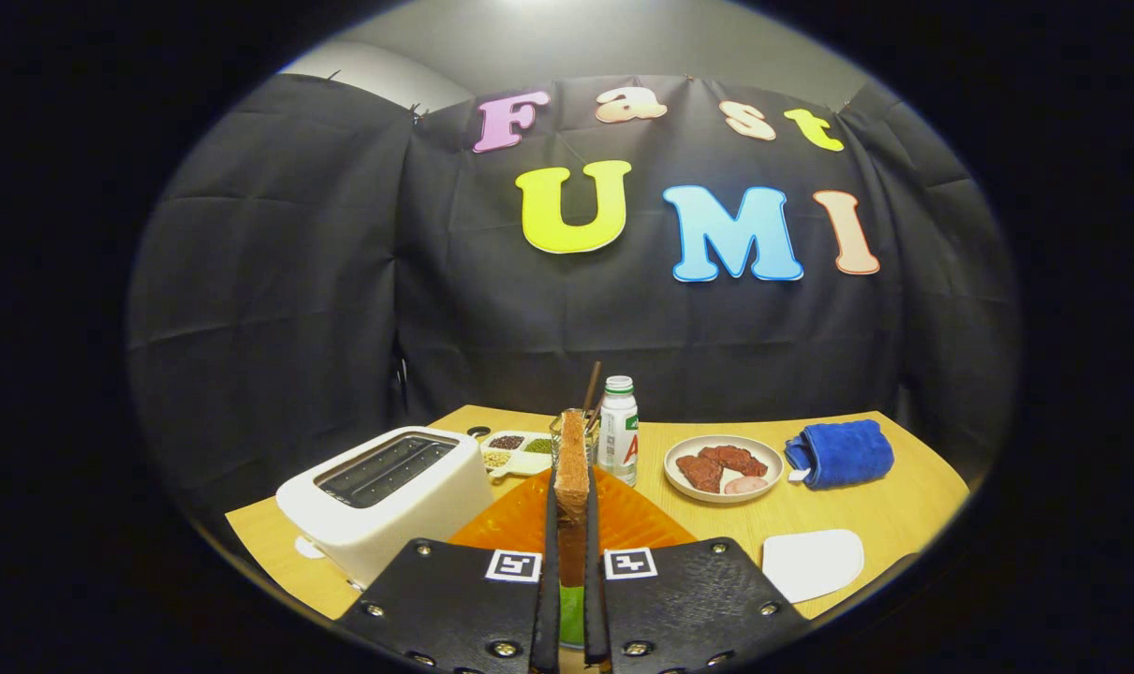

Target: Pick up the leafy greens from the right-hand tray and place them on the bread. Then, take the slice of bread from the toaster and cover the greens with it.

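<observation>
Bread [572, 463], in the gripper view, stands on edge between my 2 fingers, and the gripper [571, 562] is clamped on it from both sides, its long axis running upright and away from me. Below it I see a strip of green [572, 610] between the fingers; I judge that to be the greens, though I cannot tell what they rest on. The orange tray [641, 524] lies just ahead and under the slice. The toaster [384, 496] sits to the left, slots showing dark. I judge the coming move turns on tipping the slice flat, straight down over that green.
</observation>
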Available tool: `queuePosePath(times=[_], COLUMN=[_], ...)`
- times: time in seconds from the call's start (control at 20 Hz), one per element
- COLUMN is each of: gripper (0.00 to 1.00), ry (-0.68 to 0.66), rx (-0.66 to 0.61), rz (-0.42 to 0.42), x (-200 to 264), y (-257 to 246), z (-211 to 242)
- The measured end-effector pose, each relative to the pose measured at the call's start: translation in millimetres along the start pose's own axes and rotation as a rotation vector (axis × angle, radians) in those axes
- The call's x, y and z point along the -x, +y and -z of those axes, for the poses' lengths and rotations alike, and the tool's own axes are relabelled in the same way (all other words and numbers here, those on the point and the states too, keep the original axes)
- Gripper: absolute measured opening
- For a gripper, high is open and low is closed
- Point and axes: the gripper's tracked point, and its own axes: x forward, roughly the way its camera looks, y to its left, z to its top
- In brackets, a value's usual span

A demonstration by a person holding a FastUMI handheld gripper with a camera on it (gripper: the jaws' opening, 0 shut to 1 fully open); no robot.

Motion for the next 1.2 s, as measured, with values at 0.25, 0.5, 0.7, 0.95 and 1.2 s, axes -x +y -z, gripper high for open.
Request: queuePosePath(times=[0.25,0.5,0.7,0.95,1.2], gripper=[0.1,0.1,0.1,0.11,0.11], ry=[0.03,0.057,0.085,0.125,0.133], rx=[-0.019,0.0,-0.001,0.013,-0.03], rz=[0.021,0.017,-0.012,-0.036,-0.063], x=[-2,-1,-3,-5,-8], y=[-15,-12,-1,11,22], z=[17,36,52,68,80])
